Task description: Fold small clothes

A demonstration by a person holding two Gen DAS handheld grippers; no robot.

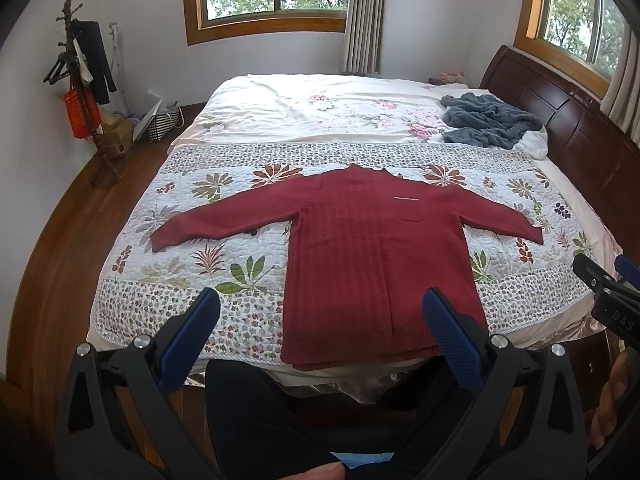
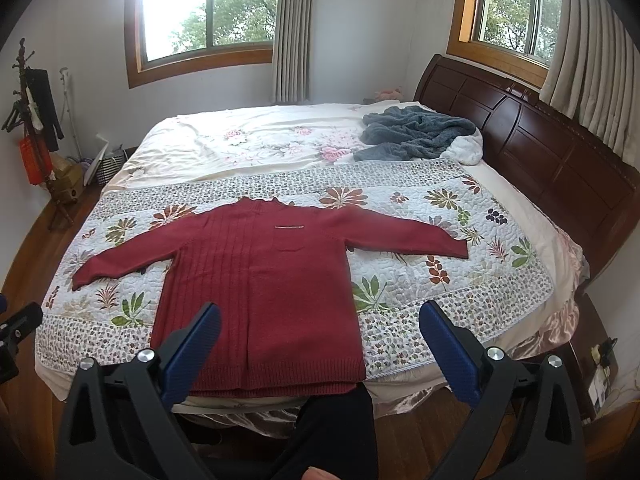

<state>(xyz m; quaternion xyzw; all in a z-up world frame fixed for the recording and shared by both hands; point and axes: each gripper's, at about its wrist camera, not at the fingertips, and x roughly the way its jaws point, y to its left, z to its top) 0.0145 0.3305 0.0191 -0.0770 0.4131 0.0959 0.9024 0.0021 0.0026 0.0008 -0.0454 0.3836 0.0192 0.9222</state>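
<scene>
A dark red knitted sweater (image 1: 372, 248) (image 2: 264, 280) lies flat on the flowered quilt (image 1: 224, 264) (image 2: 432, 280), both sleeves spread out sideways and its hem at the bed's near edge. My left gripper (image 1: 322, 304) hovers open above the near edge, over the sweater's lower left part, holding nothing. My right gripper (image 2: 320, 320) is open too, over the hem's right side, and not touching the cloth. The right gripper's body also shows at the right edge of the left wrist view.
A crumpled grey-blue blanket (image 1: 490, 120) (image 2: 416, 132) lies near the dark wooden headboard (image 2: 540, 148) at the right. A coat stand (image 1: 80, 92) with hangers and bags stands at the far left on the wood floor. Dark trouser legs (image 1: 256, 412) are in front of the bed.
</scene>
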